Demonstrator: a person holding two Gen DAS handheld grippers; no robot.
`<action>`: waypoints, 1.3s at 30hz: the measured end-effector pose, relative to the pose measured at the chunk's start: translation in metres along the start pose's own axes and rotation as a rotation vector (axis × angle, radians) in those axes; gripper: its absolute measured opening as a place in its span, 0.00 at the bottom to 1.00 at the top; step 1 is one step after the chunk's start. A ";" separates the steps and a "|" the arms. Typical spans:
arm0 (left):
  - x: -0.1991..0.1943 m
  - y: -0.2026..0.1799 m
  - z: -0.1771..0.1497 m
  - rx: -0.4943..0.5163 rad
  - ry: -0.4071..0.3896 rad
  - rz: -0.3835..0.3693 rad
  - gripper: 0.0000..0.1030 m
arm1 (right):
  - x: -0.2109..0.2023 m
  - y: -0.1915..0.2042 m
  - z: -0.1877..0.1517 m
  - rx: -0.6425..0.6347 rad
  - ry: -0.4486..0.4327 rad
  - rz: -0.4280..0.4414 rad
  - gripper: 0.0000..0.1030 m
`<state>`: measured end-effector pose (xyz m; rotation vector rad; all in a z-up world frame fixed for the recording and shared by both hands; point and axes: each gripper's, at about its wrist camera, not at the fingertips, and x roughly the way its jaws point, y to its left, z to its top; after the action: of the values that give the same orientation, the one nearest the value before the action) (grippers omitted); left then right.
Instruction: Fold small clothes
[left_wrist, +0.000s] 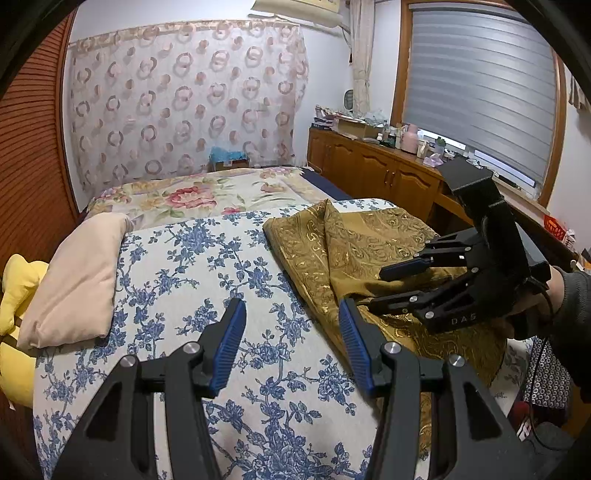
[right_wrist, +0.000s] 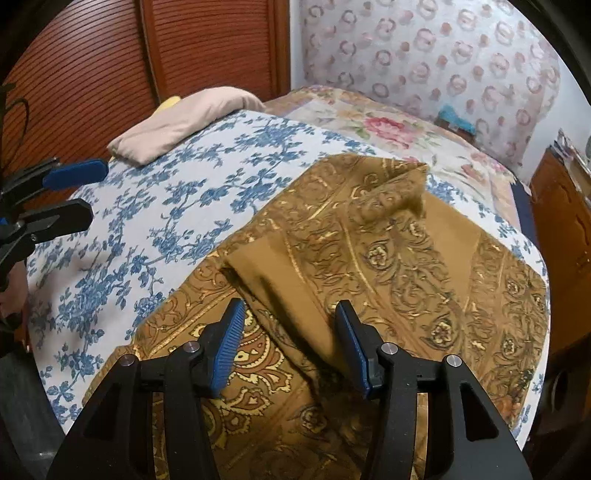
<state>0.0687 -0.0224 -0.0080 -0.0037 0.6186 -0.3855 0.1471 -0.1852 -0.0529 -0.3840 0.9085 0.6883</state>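
A gold patterned cloth (right_wrist: 388, 258) lay rumpled on the right side of the bed (left_wrist: 207, 266), over a blue-flowered cover (right_wrist: 155, 206). Part of it was folded over itself, showing a plain brown underside, and one corner stood up in a peak at its far edge.

The right gripper (right_wrist: 290, 343) hung just above the cloth with its jaws spread wide, a ridge of the brown fold lying between the blue pads (right_wrist: 227, 354) but not pinched. From the left wrist view, the same gripper (left_wrist: 384, 288) reached in from the right, over the cloth's near part.

The left gripper (left_wrist: 291, 339) was also wide and held nothing. It hovered over bare cover just beside the cloth's left edge, its right pad (left_wrist: 354, 343) near that edge.

A beige pillow (left_wrist: 77, 280) lay at the bed's left edge, well apart from the cloth, with something yellow (left_wrist: 18, 291) beside it. A wooden cabinet (left_wrist: 373, 173) stood along the window wall.
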 end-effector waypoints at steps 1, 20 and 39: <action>0.001 0.001 0.000 -0.001 0.002 -0.001 0.50 | 0.001 0.001 0.000 -0.006 0.000 0.001 0.51; 0.003 -0.005 -0.002 0.008 0.004 -0.005 0.50 | -0.007 -0.008 -0.002 0.001 -0.100 -0.079 0.03; 0.010 -0.012 -0.012 0.010 0.032 -0.031 0.50 | -0.077 -0.160 0.015 0.312 -0.223 -0.398 0.02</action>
<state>0.0655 -0.0358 -0.0218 0.0024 0.6486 -0.4191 0.2334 -0.3221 0.0218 -0.1940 0.6849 0.2119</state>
